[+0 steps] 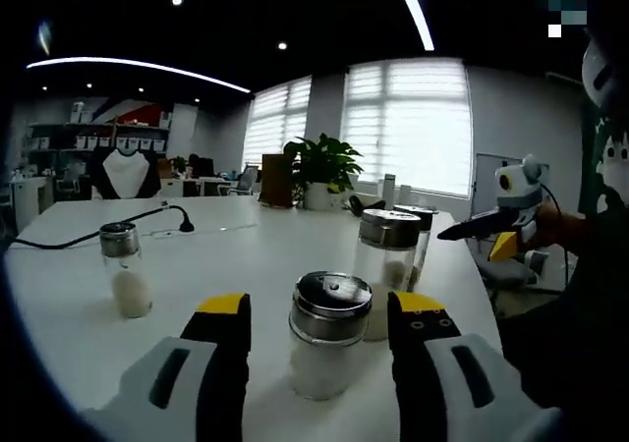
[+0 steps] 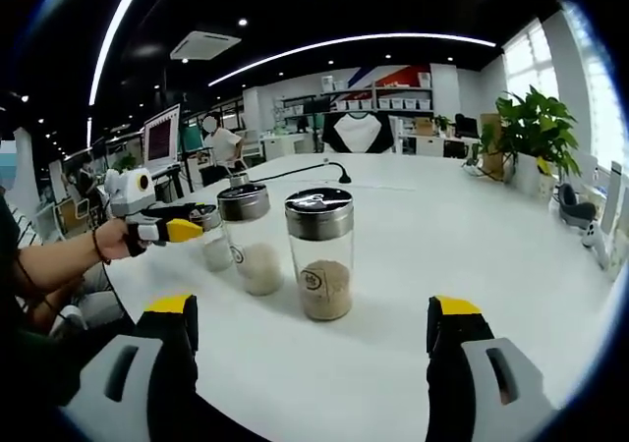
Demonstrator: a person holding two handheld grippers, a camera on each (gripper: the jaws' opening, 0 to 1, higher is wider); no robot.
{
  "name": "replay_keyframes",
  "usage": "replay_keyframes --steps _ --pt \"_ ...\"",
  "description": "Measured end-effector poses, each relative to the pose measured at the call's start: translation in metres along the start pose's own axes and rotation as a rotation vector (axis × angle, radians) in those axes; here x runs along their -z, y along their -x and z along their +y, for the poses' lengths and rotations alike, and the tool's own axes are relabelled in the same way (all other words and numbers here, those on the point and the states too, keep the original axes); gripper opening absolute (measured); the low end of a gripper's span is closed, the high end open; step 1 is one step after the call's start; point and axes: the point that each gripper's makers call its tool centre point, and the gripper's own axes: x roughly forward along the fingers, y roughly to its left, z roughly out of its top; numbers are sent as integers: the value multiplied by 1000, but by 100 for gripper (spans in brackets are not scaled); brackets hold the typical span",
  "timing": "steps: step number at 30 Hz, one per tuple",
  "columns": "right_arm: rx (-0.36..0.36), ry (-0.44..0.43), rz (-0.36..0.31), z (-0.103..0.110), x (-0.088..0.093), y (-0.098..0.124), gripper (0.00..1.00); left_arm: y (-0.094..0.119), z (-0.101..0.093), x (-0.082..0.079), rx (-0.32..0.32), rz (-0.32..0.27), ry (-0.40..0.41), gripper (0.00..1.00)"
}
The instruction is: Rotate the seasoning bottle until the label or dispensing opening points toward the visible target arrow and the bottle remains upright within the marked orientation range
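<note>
Upright seasoning bottle between spread left gripper jaws, untouched; right gripper spread wide, farther off.

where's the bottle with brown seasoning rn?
In the right gripper view, the brown seasoning bottle stands upright on the white table, centre, ahead of the open right gripper, beside a white-filled bottle.

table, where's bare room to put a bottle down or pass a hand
Free: the wide table stretch between the brown-filled bottle and the plant, and the patch between the small lone bottle and the near bottle. Crowded: the bottle cluster, where the left gripper reaches in.
</note>
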Motion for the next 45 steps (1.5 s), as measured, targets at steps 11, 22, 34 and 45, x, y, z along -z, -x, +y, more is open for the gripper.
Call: replay_keyframes --steps 11,22,34,45 --pt "0 -5 -8 -1 -1 0 99 12 11 1 -330 6 -25 59" --pt "-1 -4 -6 -1 0 1 99 18 13 10 -547 -17 58 60" --pt "-6 -4 -2 1 1 1 99 12 13 9 -652 -35 95 59" --pt "1 -6 7 -1 4 2 99 0 19 20 -661 20 90 52"
